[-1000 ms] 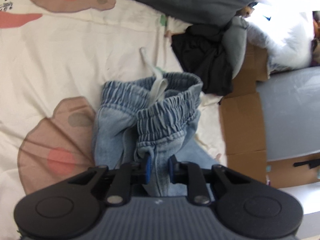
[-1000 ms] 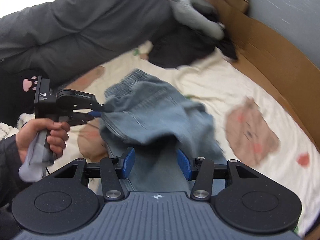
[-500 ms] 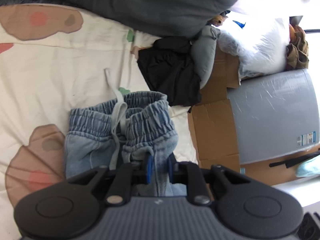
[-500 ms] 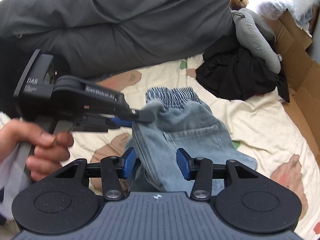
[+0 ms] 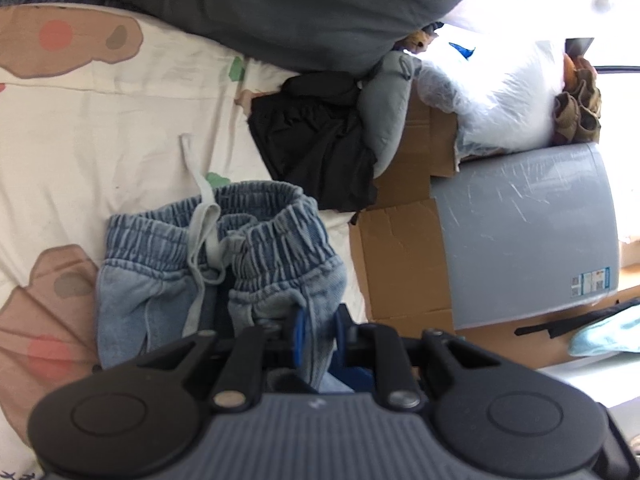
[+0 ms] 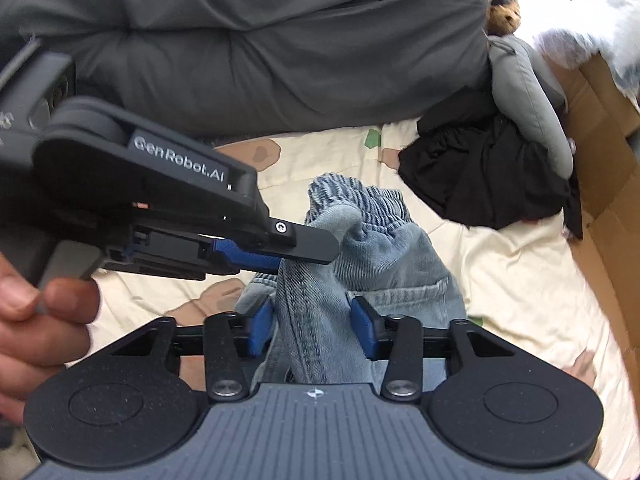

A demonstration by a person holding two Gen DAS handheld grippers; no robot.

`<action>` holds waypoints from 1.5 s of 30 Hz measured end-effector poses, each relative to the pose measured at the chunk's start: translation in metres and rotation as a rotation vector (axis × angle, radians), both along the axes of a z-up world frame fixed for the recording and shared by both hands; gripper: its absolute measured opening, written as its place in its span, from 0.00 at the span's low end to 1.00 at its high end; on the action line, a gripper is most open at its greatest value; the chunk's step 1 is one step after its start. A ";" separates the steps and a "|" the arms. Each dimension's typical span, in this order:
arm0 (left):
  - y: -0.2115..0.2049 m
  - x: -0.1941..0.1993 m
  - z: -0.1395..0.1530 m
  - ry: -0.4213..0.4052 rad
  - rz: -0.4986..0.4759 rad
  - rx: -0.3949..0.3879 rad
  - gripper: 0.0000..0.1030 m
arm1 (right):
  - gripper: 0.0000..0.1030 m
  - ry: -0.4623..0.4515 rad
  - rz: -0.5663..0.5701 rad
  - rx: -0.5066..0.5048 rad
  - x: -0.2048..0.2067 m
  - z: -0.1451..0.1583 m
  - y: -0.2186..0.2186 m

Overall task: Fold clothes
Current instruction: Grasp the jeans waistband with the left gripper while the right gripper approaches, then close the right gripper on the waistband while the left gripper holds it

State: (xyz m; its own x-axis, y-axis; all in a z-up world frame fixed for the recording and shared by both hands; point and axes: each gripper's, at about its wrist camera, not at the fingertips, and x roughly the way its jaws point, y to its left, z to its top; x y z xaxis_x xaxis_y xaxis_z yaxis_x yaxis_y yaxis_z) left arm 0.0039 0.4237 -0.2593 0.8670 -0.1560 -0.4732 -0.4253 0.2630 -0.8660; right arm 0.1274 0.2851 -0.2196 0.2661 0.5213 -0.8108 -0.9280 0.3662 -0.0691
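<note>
Fig. Two-handed fold of a pair of light-blue jeans on a bed with a printed cream sheet.

Left gripper: clamped on a fold of denim just below the elastic waistband; the cloth fills the narrow gap between its blue pads. In the right wrist view this same gripper enters from 9 o'clock, held in a hand, its tip pinching the raised denim edge.

Right gripper: its jaws have just been closing, with a thick ridge of denim standing between them. The pad at 9 o'clock touches the cloth; at the 3 o'clock pad a sliver of gap seems to remain, so the grip does not look complete.

Position of the garment: bunched directly ahead of both grippers, waistband at 12 o'clock, drawstring trailing towards 11 o'clock. A black garment and a grey one lie well apart at 1 to 2 o'clock, by the cardboard.

Method, as judged: finish closing the right gripper on the whole ridge, not one layer. Keep both holds level, draw the cloth taut between them, then lay the fold flat with the seams aligned. The drawstring could snag; keep it clear.
</note>
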 end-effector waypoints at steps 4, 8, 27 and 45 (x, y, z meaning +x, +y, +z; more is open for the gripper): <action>-0.002 0.003 0.001 -0.011 -0.007 0.006 0.15 | 0.27 -0.017 0.029 -0.012 0.004 -0.005 0.010; -0.002 0.006 0.001 -0.025 -0.021 0.015 0.14 | 0.12 -0.034 0.039 -0.024 0.010 -0.006 0.012; 0.022 -0.049 -0.063 0.270 0.151 0.102 0.18 | 0.11 -0.133 -0.097 -0.051 0.091 0.020 -0.026; 0.019 -0.031 -0.114 0.273 0.070 0.100 0.36 | 0.11 -0.166 -0.129 -0.155 0.180 0.002 -0.021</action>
State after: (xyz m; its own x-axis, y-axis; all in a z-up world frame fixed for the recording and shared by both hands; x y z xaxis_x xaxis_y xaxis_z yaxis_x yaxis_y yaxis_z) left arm -0.0273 0.4430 -0.3734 0.7123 -0.0414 -0.7007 -0.6592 0.3034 -0.6880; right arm 0.3078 0.2640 -0.2174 0.4587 0.3474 -0.8179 -0.8454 0.4542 -0.2812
